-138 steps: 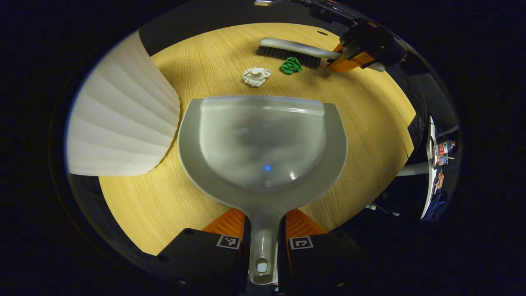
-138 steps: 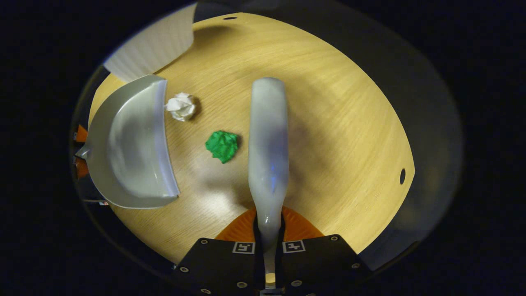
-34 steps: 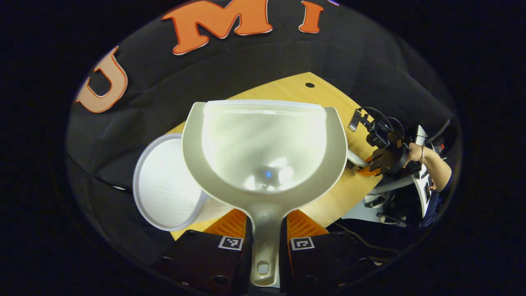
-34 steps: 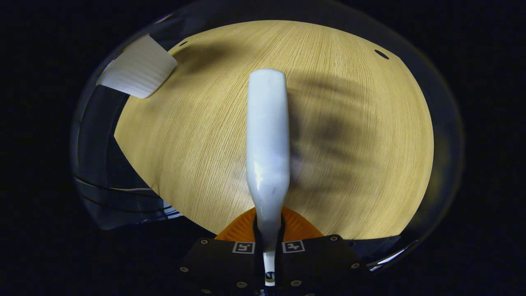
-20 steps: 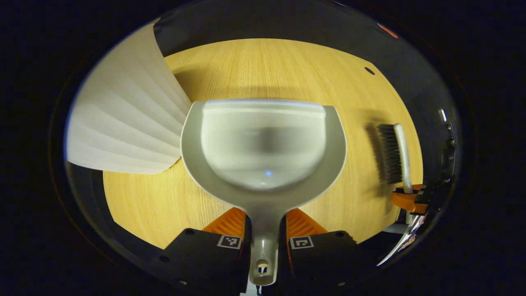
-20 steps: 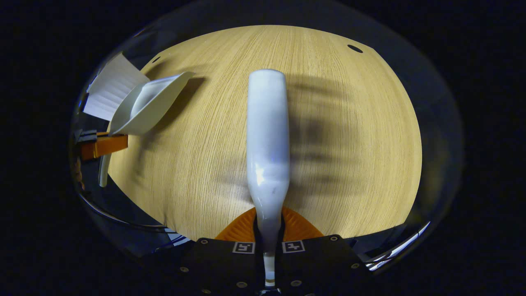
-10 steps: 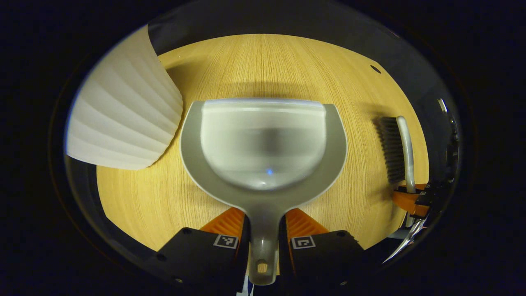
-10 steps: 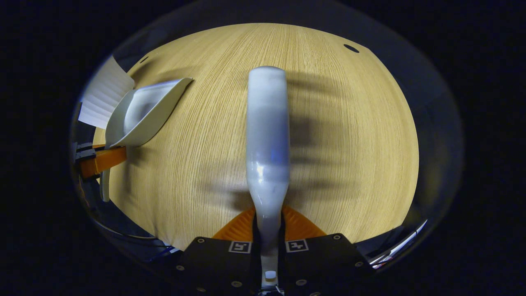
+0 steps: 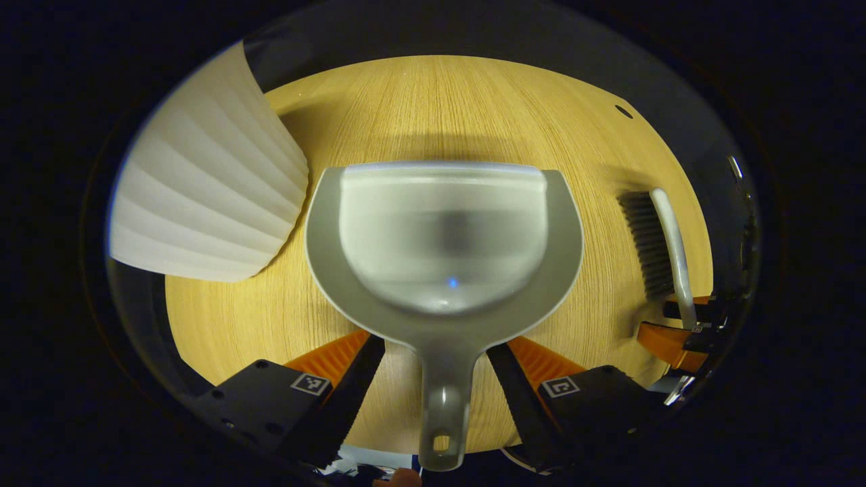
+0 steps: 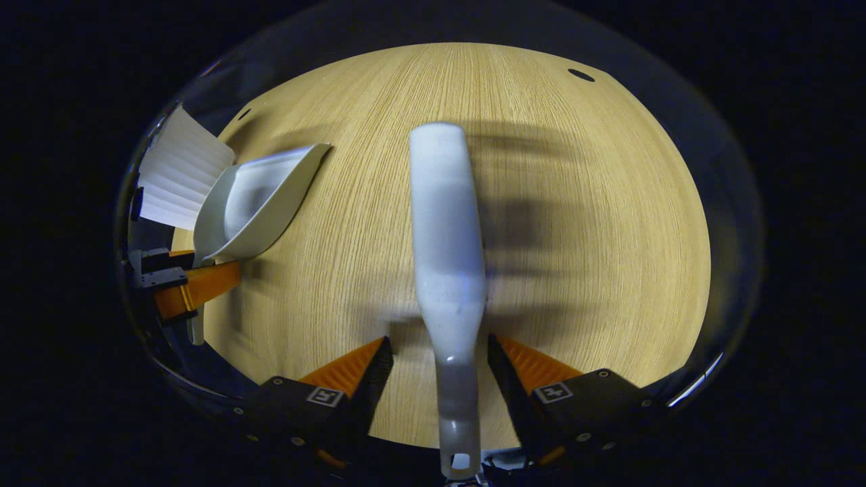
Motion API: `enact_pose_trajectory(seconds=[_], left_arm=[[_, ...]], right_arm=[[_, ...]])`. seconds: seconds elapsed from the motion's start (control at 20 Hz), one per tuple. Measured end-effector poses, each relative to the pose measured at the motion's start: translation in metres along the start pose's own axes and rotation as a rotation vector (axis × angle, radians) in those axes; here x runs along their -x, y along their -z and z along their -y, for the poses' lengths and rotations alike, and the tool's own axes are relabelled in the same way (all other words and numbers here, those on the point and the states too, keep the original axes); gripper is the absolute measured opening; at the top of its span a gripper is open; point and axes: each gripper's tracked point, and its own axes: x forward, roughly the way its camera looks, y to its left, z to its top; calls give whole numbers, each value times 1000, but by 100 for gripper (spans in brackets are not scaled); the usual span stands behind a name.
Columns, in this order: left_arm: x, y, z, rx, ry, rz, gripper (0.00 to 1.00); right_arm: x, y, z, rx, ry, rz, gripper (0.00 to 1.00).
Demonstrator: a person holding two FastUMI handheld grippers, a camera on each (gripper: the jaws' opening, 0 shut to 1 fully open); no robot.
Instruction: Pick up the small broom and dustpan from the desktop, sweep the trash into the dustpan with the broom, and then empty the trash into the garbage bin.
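The grey dustpan (image 9: 443,230) lies flat on the wooden table (image 9: 440,95), its bowl empty. Its handle runs back between the spread orange fingers (image 9: 335,352) of my left gripper (image 9: 436,346), which is open and not touching it. In the right gripper view the white broom (image 10: 446,230) lies on the table, its handle between the parted fingers (image 10: 534,362) of my open right gripper (image 10: 440,345). The broom (image 9: 659,240) with its dark bristles also shows at the right of the left gripper view. The dustpan (image 10: 260,196) sits at the left of the right gripper view.
A white ribbed garbage bin (image 9: 210,196) stands just left of the dustpan, nearly touching its rim; the bin (image 10: 179,169) is at the far left in the right gripper view. A small hole (image 9: 623,111) marks the table's far right. The table edge runs close under both grippers.
Both grippers have opened since half a second ago, letting go of the dustpan handle and the broom handle. Dustpan and broom now rest on the table.
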Motion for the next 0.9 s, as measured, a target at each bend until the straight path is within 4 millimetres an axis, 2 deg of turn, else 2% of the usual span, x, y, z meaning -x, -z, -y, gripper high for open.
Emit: enact_pose_trajectory(seconds=[0.05,0.2,0.35,0.4,0.5,0.55,0.6,0.65,0.7,0.75,0.8,0.85,0.9], left_arm=[[-4,-8,2,9,2,5,98],[-4,-38,7,-17,-10,61,98],[13,-79,15,-48,-13,170,98],[23,-96,19,-55,-8,218,98],[48,-132,28,-64,1,328,97],[104,-96,37,-68,11,403,98],[12,-102,43,-70,17,481,98],[74,-94,28,-76,22,556,97],[67,-104,23,-83,25,624,97],[102,-140,37,-89,27,685,97],[70,-155,33,-88,32,742,97],[99,-140,35,-86,38,792,97],[111,-140,36,-82,41,839,96]], right_arm=[[-2,2,6,16,29,9,94],[16,-1,11,8,29,75,94],[58,-15,6,-23,0,205,94],[78,-23,3,-23,-6,266,94],[124,-42,-5,-20,-3,415,94],[150,-52,-11,-16,-7,502,94],[177,-60,-17,-13,-9,587,94],[205,-67,-24,-2,-10,668,93],[227,-73,-30,10,-2,745,93],[248,-80,-37,20,11,817,93],[270,-85,-44,28,16,888,93],[288,-90,-50,37,17,954,93],[306,-92,-57,40,19,1013,93]])
